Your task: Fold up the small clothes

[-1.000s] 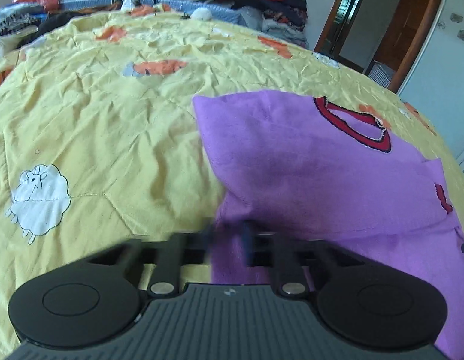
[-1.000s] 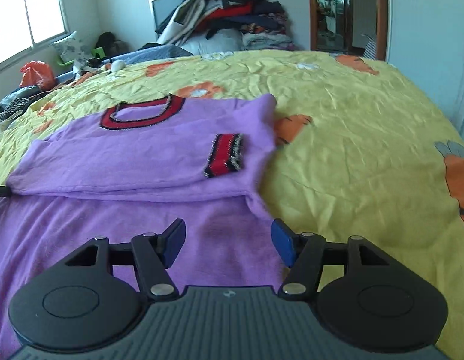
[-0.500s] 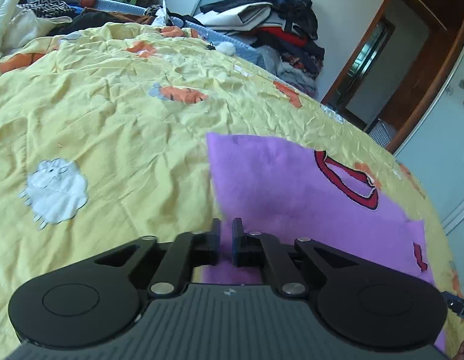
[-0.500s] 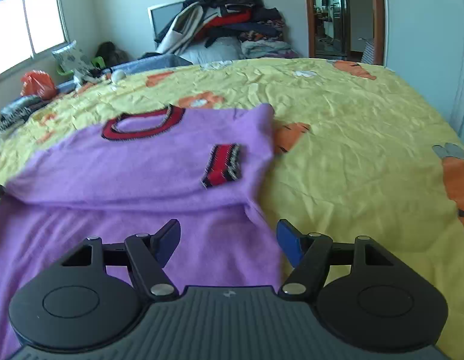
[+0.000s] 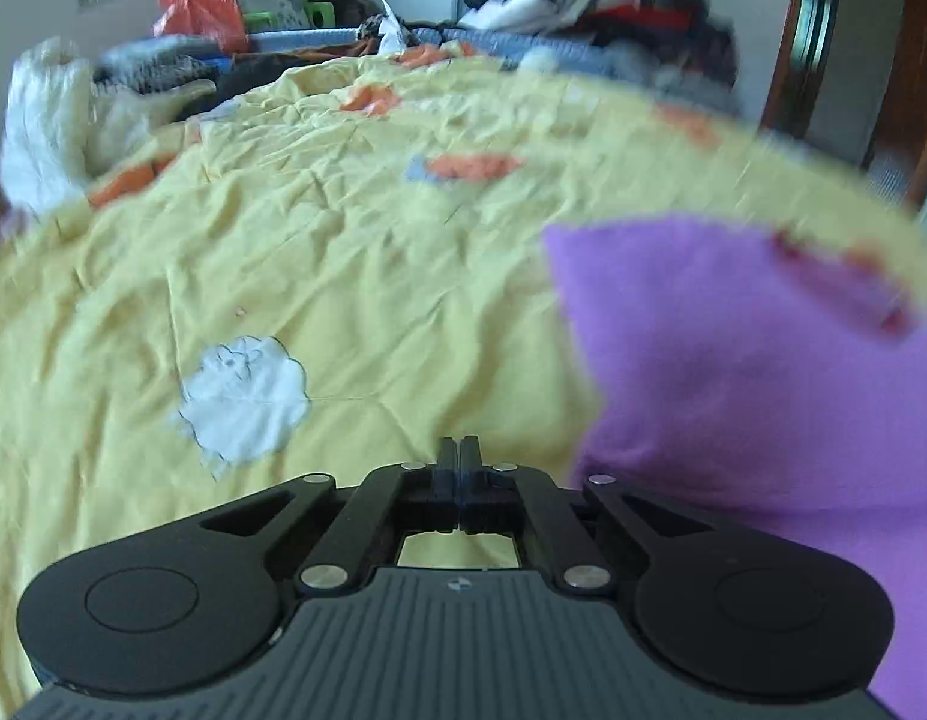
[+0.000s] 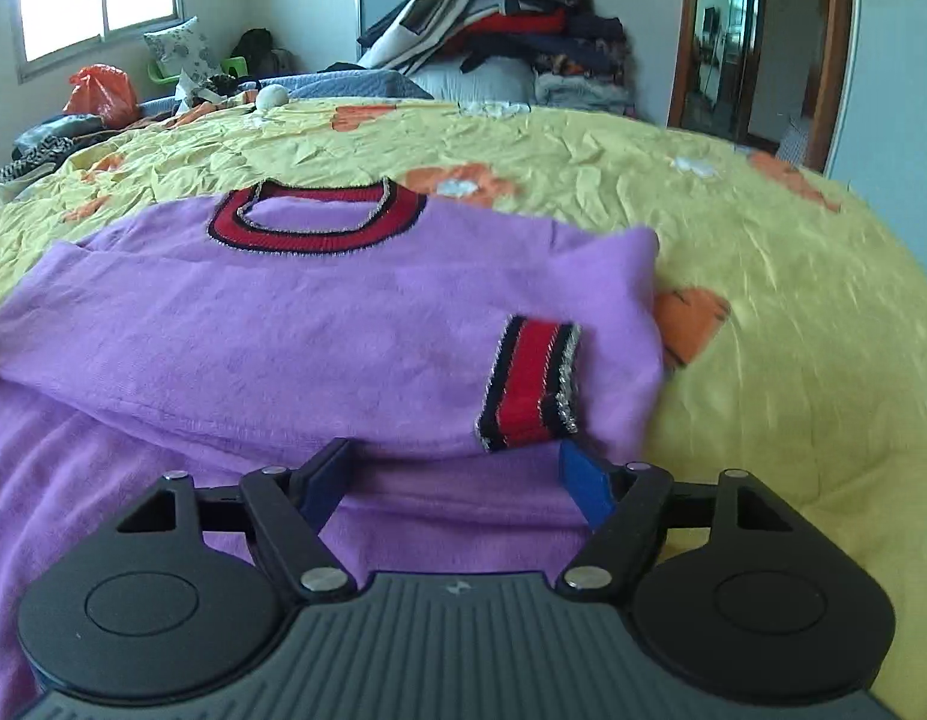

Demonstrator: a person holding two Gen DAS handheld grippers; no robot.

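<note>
where fuzzy purple sweater (image 6: pixel 319 324) lies folded, ribbed red cuff (image 6: pixel 529 384) shows.

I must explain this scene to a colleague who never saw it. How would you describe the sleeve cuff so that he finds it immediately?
On the yellow bedspread lies a purple sweater, its sleeve folded across the body. The cuff ends that sleeve, near the sweater's right edge. It is a short red band with dark stripes, unlike the ring-shaped red collar farther back.

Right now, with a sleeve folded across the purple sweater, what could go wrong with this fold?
The right tool is opening just short of the red cuff; closing there could snag the cuff and undo the sleeve fold. The left tool is shut and empty over the yellow bedsheet, so nothing pins the purple sweater if it drags.
</note>
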